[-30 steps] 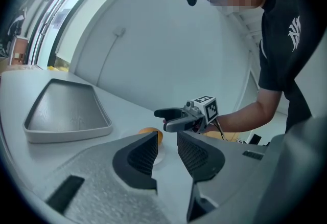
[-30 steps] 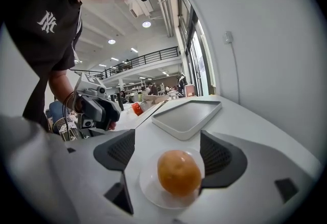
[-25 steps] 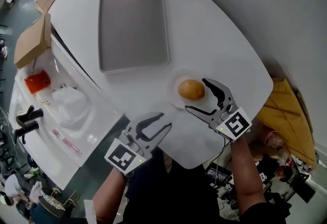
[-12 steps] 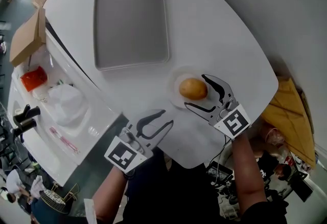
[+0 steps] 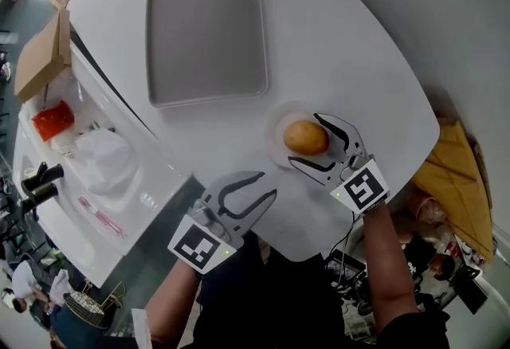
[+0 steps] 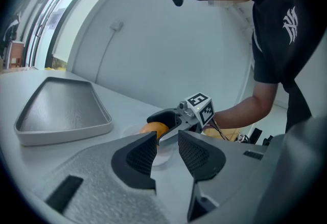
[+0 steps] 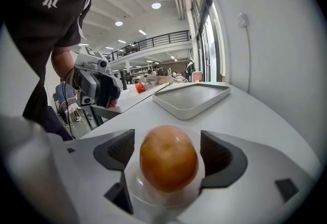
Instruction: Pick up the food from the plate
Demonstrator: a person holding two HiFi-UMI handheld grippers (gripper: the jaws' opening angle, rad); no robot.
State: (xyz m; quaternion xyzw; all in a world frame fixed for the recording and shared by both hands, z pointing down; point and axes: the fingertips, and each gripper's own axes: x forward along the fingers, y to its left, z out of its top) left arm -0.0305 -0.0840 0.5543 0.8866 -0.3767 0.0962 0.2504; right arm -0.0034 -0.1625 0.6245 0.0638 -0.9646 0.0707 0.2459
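Note:
A round golden-brown bun (image 5: pixel 306 136) (image 7: pixel 168 158) sits on a small clear plate (image 5: pixel 278 123) (image 7: pixel 134 183) near the white table's front right. My right gripper (image 5: pixel 316 141) (image 7: pixel 167 152) is open, its jaws standing on either side of the bun with gaps on both sides. My left gripper (image 5: pixel 253 186) (image 6: pixel 167 151) hovers at the table's front edge, left of the plate, open with nothing between its jaws. In the left gripper view the bun (image 6: pixel 154 129) shows beyond the jaws, framed by the right gripper (image 6: pixel 171 120).
A grey rectangular tray (image 5: pixel 205 25) (image 7: pixel 190 96) (image 6: pixel 59 111) lies empty on the white table (image 5: pixel 343 60) behind the plate. A lower white counter (image 5: pixel 88 172) with a red packet (image 5: pixel 52 120), plastic bags and a cardboard box (image 5: pixel 41 54) runs along the left.
My right gripper has moved forward over the plate, so its jaws now flank the bun. The left gripper has shifted slightly right.

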